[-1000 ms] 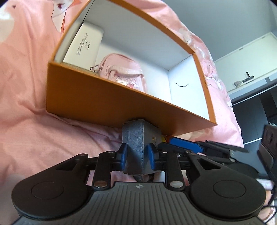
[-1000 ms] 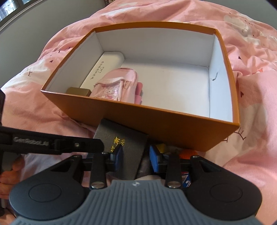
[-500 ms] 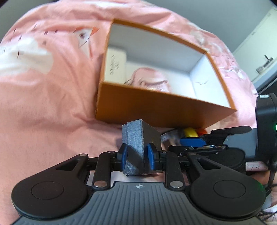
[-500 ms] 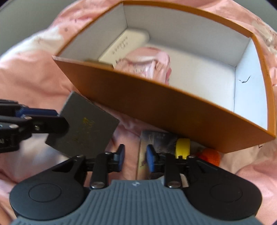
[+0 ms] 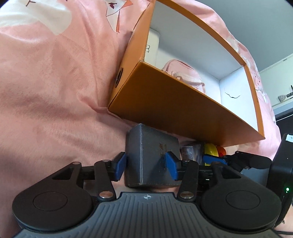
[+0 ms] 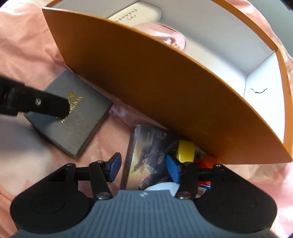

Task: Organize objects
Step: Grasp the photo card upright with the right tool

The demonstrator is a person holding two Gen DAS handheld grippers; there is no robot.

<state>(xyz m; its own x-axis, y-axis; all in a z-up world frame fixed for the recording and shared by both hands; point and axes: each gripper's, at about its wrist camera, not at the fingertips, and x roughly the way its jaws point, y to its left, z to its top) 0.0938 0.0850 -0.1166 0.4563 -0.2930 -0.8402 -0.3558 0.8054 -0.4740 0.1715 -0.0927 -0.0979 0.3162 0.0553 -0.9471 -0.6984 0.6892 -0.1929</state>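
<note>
A flat grey box with gold lettering lies on the pink blanket in front of the orange box. My left gripper straddles the grey box. Its jaws are opening and the pads stand just off the box's sides. One of its fingers shows over the lid in the right wrist view. My right gripper hovers over a picture-covered case. Its jaws are also opening, and the case lies below and between the pads, untouched.
Inside the orange box are a white case and a pink pouch. A yellow object and an orange one sit against its near wall. Pink blanket spreads to the left.
My left gripper went from shut on the raised grey box to wider jaws, and the box now lies flat on the blanket. My right gripper sank toward the picture case and its jaws widened.
</note>
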